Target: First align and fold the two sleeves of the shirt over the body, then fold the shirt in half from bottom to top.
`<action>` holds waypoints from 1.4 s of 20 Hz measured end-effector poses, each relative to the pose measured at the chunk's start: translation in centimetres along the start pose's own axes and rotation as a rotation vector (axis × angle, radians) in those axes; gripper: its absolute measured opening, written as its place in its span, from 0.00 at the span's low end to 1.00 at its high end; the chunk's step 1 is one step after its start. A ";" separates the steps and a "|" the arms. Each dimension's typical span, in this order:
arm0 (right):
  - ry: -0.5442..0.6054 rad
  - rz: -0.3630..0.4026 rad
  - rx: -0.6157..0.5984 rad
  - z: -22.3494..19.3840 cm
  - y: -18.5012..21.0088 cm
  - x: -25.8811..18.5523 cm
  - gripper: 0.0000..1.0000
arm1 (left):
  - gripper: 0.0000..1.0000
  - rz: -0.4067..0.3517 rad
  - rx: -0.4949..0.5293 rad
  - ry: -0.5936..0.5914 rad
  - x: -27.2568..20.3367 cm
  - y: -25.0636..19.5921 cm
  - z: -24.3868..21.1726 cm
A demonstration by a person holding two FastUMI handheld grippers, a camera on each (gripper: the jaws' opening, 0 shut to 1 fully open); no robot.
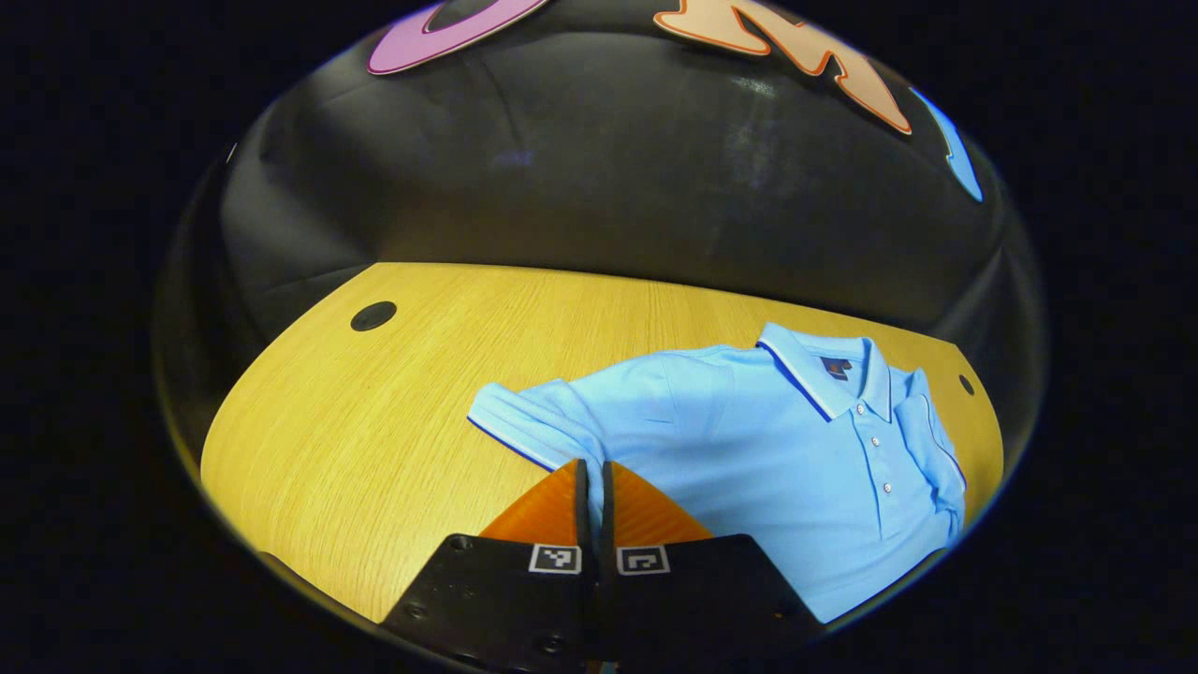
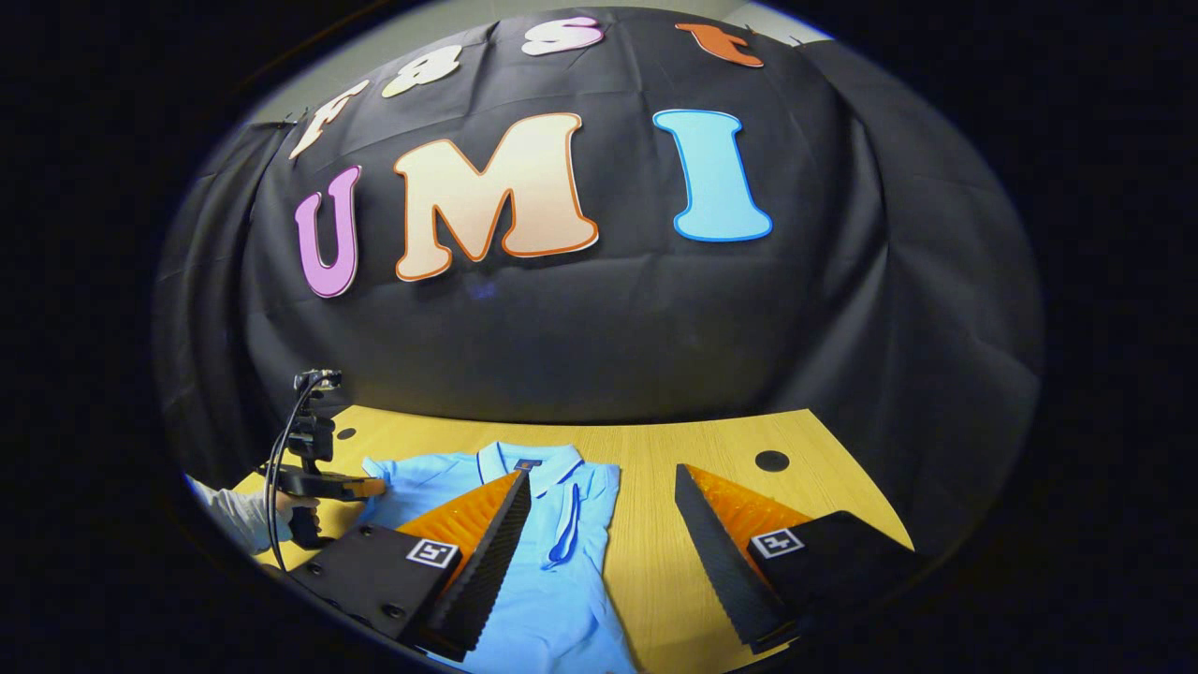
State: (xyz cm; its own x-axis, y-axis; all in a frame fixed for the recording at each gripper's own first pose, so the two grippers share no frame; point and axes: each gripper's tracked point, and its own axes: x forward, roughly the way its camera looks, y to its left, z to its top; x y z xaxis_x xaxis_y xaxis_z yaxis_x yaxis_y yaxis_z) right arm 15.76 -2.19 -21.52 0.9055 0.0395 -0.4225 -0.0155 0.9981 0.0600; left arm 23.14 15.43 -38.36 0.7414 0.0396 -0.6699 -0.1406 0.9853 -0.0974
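A light blue polo shirt (image 1: 777, 449) lies face up on the wooden table (image 1: 356, 440), collar toward the back wall. One sleeve (image 1: 927, 440) is folded over the body by the button placket. The other sleeve (image 1: 524, 421) still lies spread out on the wood. My left gripper (image 1: 592, 466) is shut at that sleeve's lower edge, with a sliver of blue cloth between its fingers. In the right gripper view the shirt (image 2: 562, 580) lies below my right gripper (image 2: 604, 501), which is open and holds nothing. The left gripper (image 2: 370, 487), held by a hand (image 2: 285, 505), touches the spread sleeve.
Round cable holes sit in the tabletop at the back left (image 1: 372, 315) and back right (image 1: 966, 384), one also beside my right finger (image 2: 772, 461). Bare wood stretches left of the shirt. The black cloth wall (image 2: 599, 337) closes off the table's far edge.
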 end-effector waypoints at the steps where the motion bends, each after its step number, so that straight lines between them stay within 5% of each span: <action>1: 0.000 -0.002 0.002 -0.1 -0.1 -0.1 0.97 | 0.00 -0.017 -0.006 -0.002 -0.4 -0.8 0.2; 7: 0.011 -0.010 0.025 -0.8 -0.4 -0.9 0.97 | 0.00 -0.151 0.047 -0.068 -2.9 -7.9 3.3; 15: 0.043 -0.005 0.029 -3.2 0.8 -0.3 0.97 | 0.01 -0.261 0.148 -0.030 -3.2 -15.9 -0.2; 16: 0.046 -0.006 0.031 -3.4 0.9 -0.2 0.97 | 0.07 -0.282 0.143 -0.017 -3.0 -16.4 -0.5; 19: 0.046 -0.025 0.021 -3.6 1.1 0.1 0.97 | 0.99 -0.280 0.129 -0.076 -4.5 -15.9 0.9; 28: 0.008 -0.012 0.014 -5.1 1.2 -6.7 0.97 | 0.96 -0.240 0.091 -0.196 -17.2 -11.8 -0.2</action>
State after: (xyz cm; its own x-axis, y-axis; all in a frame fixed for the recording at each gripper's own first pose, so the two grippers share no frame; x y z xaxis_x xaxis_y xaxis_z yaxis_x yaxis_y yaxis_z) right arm 7.50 -0.98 -23.20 0.9022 0.0283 -0.4304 0.0012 0.9977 0.0681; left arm 11.90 3.13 -25.80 0.8600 -0.1735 -0.4799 0.1067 0.9808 -0.1634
